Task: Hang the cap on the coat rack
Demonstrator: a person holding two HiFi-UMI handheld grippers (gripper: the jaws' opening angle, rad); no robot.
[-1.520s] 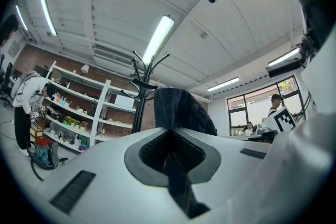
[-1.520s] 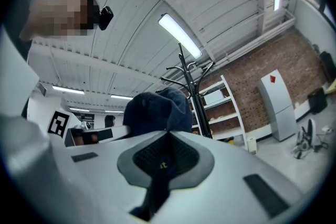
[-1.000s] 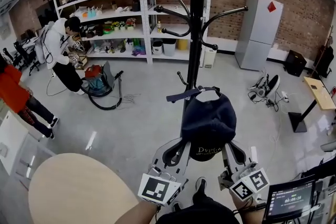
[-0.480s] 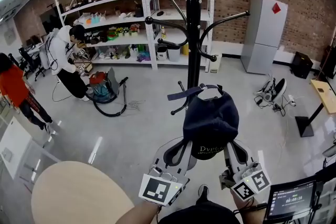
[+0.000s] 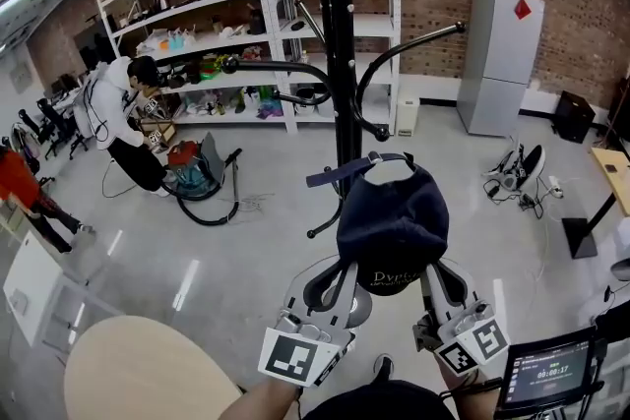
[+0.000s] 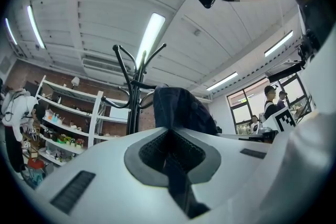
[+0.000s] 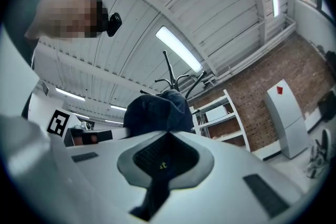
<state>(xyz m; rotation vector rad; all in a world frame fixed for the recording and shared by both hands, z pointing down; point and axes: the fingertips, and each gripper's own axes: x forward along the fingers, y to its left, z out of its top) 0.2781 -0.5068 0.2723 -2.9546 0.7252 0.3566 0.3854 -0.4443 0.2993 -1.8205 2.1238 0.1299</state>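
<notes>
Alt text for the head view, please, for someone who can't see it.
The left gripper and right gripper hold a dark cap raised close to a black coat rack, not yet on a hook. Shelves and a person stand behind.

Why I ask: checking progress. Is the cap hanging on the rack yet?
No, the left gripper and right gripper hold the cap in front of the coat rack.

Dark navy cap (image 5: 392,211), aloft, back strap toward upright black coat rack (image 5: 341,64), not yet hung.

Matt cloth cap (image 5: 392,211), smooth, slightly glossy metal coat rack (image 5: 343,93).
</notes>
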